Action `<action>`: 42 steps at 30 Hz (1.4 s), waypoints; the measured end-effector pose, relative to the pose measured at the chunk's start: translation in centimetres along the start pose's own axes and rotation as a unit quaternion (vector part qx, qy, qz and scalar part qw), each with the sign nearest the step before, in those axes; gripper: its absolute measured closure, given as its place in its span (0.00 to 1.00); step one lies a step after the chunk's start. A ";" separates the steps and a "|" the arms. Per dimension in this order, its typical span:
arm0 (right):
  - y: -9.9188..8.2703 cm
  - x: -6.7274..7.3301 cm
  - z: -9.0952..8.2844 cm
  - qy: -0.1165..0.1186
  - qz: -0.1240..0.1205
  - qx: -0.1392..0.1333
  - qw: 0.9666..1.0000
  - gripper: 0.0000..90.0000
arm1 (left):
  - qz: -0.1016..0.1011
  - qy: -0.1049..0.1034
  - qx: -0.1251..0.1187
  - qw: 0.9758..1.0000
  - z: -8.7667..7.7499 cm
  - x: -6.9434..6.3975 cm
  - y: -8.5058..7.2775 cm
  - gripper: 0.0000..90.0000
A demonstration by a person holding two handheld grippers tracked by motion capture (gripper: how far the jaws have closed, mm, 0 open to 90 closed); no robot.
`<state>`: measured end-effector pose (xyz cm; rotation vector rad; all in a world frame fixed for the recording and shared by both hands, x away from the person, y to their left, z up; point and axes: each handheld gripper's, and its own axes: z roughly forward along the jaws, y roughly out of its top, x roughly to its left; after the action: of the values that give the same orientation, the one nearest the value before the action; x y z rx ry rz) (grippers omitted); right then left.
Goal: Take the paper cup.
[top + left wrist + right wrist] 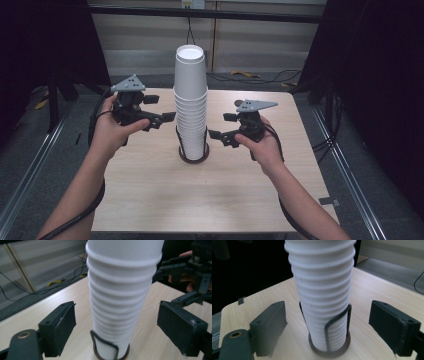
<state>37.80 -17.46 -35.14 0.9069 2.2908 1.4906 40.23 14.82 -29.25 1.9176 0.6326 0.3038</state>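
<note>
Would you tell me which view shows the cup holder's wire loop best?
The right gripper view: the wire loop stands clear against the cup stack. The left gripper view shows one low loop; the high view, a dark sliver.

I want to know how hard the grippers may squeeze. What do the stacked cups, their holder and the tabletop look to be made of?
Stack of cups: probably thin paper, matte white, with rolled rims forming ridges; foam or plastic cannot be ruled out. Holder: dark bent wire loops on a round dark base, seemingly metal. Tabletop: pale wood-grain surface, smooth, likely laminate.
</note>
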 end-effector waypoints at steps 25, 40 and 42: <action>6.9 1.6 2.9 -0.016 -0.028 -0.040 0.999 0.15 | 0.024 -0.022 -0.028 0.999 4.6 -0.2 5.6 0.11; 7.1 1.7 3.4 -0.025 -0.011 -0.048 0.998 0.14 | 0.026 -0.006 -0.037 0.999 4.3 -0.6 6.1 0.15; 7.1 1.6 3.4 -0.025 -0.012 -0.047 0.998 0.14 | 0.026 -0.004 -0.042 0.999 4.0 -0.7 6.4 0.16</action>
<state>40.89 -11.97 -30.08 0.8767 2.1683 1.5344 43.40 9.33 -25.12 1.8570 0.5568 0.3507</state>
